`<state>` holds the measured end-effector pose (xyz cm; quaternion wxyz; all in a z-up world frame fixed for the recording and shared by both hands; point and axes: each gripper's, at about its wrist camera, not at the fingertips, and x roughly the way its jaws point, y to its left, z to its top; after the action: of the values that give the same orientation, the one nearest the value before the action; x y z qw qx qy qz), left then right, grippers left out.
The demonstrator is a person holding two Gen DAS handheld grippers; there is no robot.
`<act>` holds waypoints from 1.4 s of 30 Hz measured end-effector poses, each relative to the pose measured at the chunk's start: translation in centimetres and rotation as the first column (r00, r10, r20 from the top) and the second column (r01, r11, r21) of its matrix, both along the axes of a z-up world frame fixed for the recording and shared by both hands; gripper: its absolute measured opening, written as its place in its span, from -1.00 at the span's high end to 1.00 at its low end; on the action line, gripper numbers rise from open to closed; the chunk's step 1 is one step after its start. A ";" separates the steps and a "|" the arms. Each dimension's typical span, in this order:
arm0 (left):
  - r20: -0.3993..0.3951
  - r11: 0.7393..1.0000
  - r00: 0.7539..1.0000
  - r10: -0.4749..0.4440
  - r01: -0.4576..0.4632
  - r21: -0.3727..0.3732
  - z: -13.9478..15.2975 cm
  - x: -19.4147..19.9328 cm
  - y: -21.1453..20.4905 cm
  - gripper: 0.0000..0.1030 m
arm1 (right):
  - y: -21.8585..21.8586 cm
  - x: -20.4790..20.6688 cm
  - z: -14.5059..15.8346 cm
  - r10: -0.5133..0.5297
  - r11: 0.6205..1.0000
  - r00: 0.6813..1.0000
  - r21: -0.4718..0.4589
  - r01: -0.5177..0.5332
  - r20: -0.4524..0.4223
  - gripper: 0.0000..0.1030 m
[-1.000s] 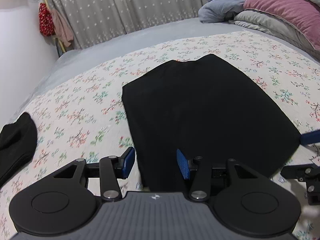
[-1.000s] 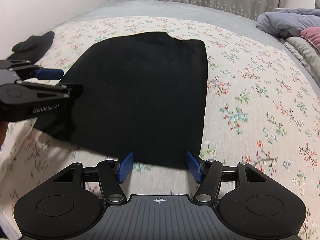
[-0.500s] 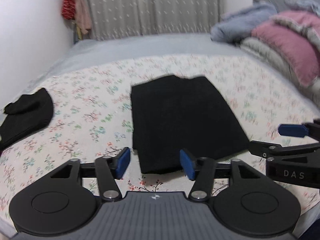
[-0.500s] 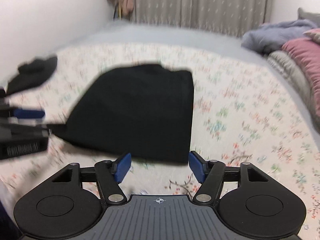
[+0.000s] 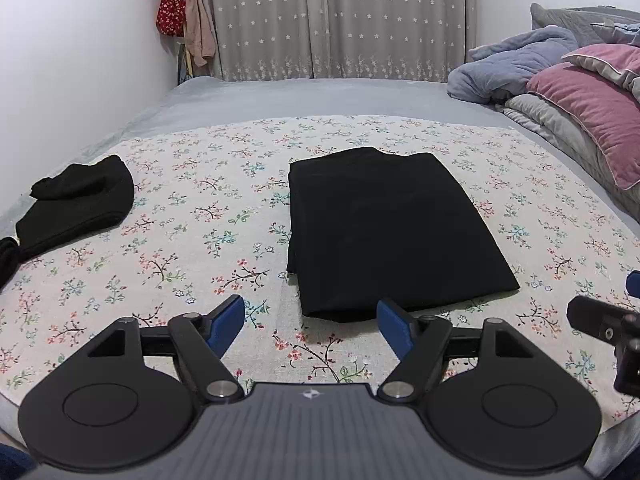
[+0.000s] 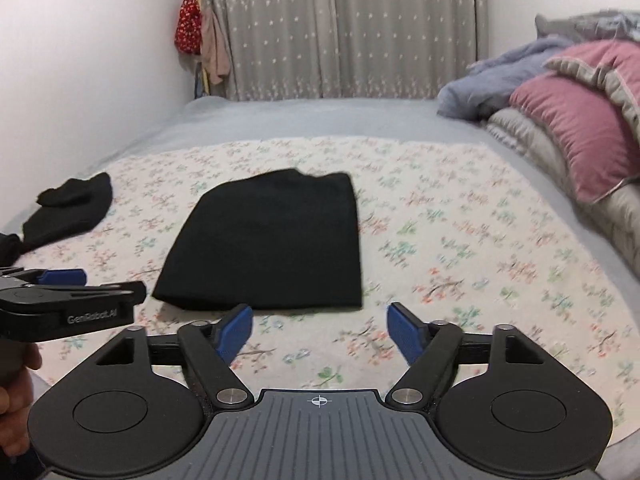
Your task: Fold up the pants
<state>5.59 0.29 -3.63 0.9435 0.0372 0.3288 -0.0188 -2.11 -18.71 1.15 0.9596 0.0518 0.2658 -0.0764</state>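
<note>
Black pants lie folded into a flat rectangle on the floral sheet, in the middle of the bed. My left gripper hovers just short of the fold's near edge, its jaws opening with nothing between them. Back from the fold's near right corner, my right gripper is also opening and empty. Each gripper shows at the edge of the other's view: the right one, the left one with a hand under it.
A second black garment lies crumpled at the bed's left edge. Pink and grey pillows and a blue blanket are piled at the right. A white wall runs along the left, curtains behind.
Both grippers have drawn back and up from the folded pants, which now sit farther off and smaller. Their blue pads have spread wider apart. The pants stay flat on the sheet.
</note>
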 end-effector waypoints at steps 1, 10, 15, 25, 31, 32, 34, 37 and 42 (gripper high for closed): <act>-0.009 1.000 1.000 0.001 -0.001 -0.003 -0.2 0.2 0.1 -0.82 | -0.1 0.1 -0.2 0.002 1.000 1.000 -0.012 -0.002 0.006 -0.58; -0.041 0.999 0.999 -0.012 0.010 -0.032 -1.1 0.1 0.2 -0.98 | -0.6 0.8 -1.4 0.040 0.998 0.999 0.042 -0.040 0.007 -0.64; -0.046 0.999 0.999 -0.012 0.010 -0.035 -1.3 0.0 0.2 -1.00 | -0.2 0.9 -1.6 0.042 0.998 0.999 0.037 -0.042 0.003 -0.74; -0.041 0.999 0.999 -0.014 0.013 -0.030 -1.3 0.0 0.1 -1.00 | -0.1 1.1 -1.9 0.020 0.999 1.000 0.028 -0.020 -0.007 -0.99; -0.045 0.999 0.999 -0.024 0.023 -0.024 -1.4 -0.1 -0.1 -1.00 | -0.3 1.4 -2.1 0.018 0.999 1.000 0.041 -0.017 -0.013 -0.99; -0.045 0.999 0.999 -0.025 0.024 -0.025 -1.4 -0.1 -0.1 -1.00 | -0.3 1.4 -2.1 0.017 0.999 1.000 0.042 -0.016 -0.012 -0.99; -0.048 0.999 0.999 -0.024 0.023 -0.025 -1.4 0.0 -0.1 -1.00 | -0.3 1.4 -2.1 0.018 0.999 1.000 0.043 -0.017 -0.009 -1.00; -0.049 0.999 0.999 -0.021 0.020 -0.029 -1.3 -0.1 0.0 -1.00 | -0.3 1.4 -2.1 0.016 0.999 1.000 0.045 -0.016 -0.008 -1.00; -0.051 0.999 0.999 -0.019 0.017 -0.041 -1.1 -0.2 0.1 -1.00 | -0.2 1.4 -2.1 0.022 0.999 1.000 0.039 -0.022 -0.005 -1.00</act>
<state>5.42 0.35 -4.73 0.9350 0.0206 0.3522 -0.0350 -0.67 -18.87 -0.99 0.9584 0.0672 0.2706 -0.0609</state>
